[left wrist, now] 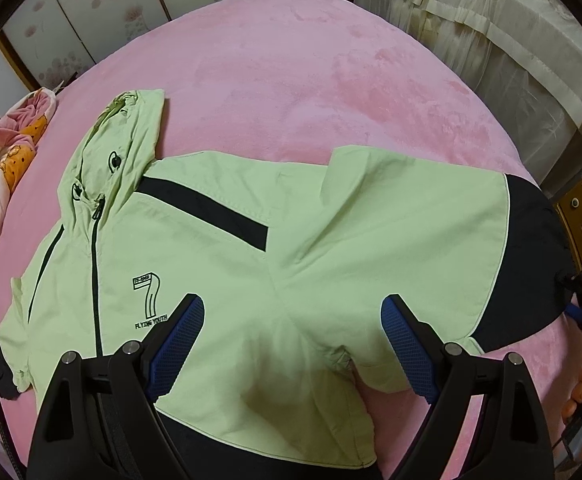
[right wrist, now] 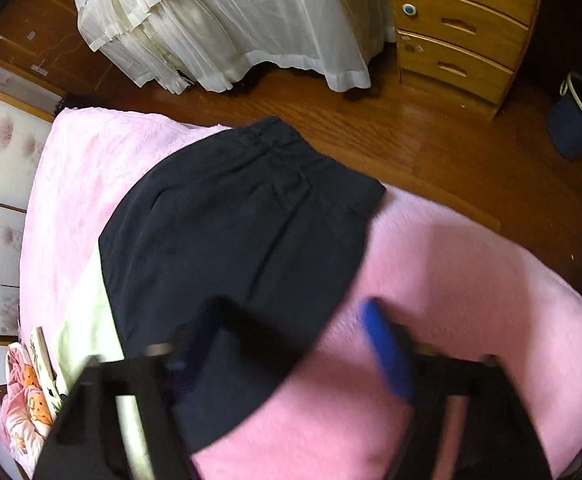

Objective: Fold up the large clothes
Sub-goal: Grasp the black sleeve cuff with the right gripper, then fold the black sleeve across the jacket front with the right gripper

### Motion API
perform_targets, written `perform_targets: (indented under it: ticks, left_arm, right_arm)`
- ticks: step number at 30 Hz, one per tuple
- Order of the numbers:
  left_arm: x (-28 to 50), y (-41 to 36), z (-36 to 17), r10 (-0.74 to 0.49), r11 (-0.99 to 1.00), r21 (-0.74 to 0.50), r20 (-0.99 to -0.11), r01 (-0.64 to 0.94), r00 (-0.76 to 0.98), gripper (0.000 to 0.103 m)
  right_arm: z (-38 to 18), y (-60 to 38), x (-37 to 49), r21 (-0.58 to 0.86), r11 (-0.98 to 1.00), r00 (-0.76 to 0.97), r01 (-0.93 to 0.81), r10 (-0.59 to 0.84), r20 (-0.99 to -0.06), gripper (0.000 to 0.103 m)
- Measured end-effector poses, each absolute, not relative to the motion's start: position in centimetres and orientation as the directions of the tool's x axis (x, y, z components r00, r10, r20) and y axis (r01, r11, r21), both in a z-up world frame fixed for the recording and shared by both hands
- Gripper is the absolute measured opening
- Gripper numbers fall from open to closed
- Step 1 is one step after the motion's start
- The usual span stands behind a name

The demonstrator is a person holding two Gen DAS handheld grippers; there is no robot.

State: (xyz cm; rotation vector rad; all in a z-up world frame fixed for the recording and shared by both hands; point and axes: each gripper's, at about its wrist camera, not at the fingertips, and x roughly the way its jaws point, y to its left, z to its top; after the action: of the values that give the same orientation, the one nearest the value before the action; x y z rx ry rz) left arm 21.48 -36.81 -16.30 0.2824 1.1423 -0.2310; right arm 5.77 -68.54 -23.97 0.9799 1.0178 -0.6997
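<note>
A light green hooded jacket (left wrist: 331, 220) with dark panels and a "7" print lies front up on the pink bed cover (left wrist: 291, 60). Its hood (left wrist: 127, 132) points to the far left, and one sleeve stretches right, ending in a dark cuff part (right wrist: 231, 220). My left gripper (left wrist: 293, 304) hangs open over the armpit area, pointing steeply down, with nothing between its blue pads. My right gripper (right wrist: 293, 308) is blurred at the dark sleeve end. One finger is over the dark cloth, the other over the pink cover. Its jaws stand apart, and no pad visibly presses the cloth.
A crumpled pink floral quilt (left wrist: 3, 152) lies at the bed's left edge. Cream curtains (right wrist: 231, 20) hang beyond the bed. A wooden chest of drawers (right wrist: 459, 28) and a blue bucket (right wrist: 575, 124) stand on the wood floor (right wrist: 411, 140) past the bed's edge.
</note>
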Motion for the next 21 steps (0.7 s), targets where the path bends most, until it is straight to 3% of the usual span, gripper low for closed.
perform_targets:
  ticks: [1, 2, 7, 11, 17, 21]
  left_arm:
    - [21.4, -36.8, -16.3, -0.036, 0.940, 0.104, -0.916, 0.324, 0.400, 0.089]
    - [21.3, -36.9, -16.2, -0.035, 0.939, 0.107, -0.914, 0.325, 0.404, 0.089]
    - [21.2, -36.2, -15.6, -0.027, 0.944, 0.110, -0.913, 0.310, 0.406, 0.089]
    - [21.1, -34.5, -14.4, -0.015, 0.954, 0.110, -0.910, 0.278, 0.415, 0.089]
    - [21.6, -29.8, -12.0, 0.000, 0.978, 0.091, -0.899, 0.186, 0.437, 0.089]
    - [21.9, -24.9, -11.0, 0.019, 0.991, 0.076, -0.899, 0.112, 0.437, 0.089]
  right_arm:
    - [-24.0, -68.6, 6.2, 0.337, 0.430, 0.389, 0.837, -0.035, -0.921, 0.022]
    - [-23.9, -68.6, 6.5, 0.333, 0.442, 0.387, 0.833, -0.037, -0.921, 0.009]
    - [-20.0, -66.9, 7.9, 0.347, 0.546, 0.473, 0.763, -0.104, -0.875, 0.006]
    - [-14.2, -61.9, 10.3, 0.362, 0.711, 0.598, 0.603, -0.103, -0.795, 0.006]
    - [-7.5, -50.4, 15.0, 0.371, 0.895, 0.716, 0.247, 0.089, -0.692, 0.006]
    - [-6.9, -43.0, 16.9, 0.344, 0.936, 0.701, 0.073, 0.197, -0.685, 0.006]
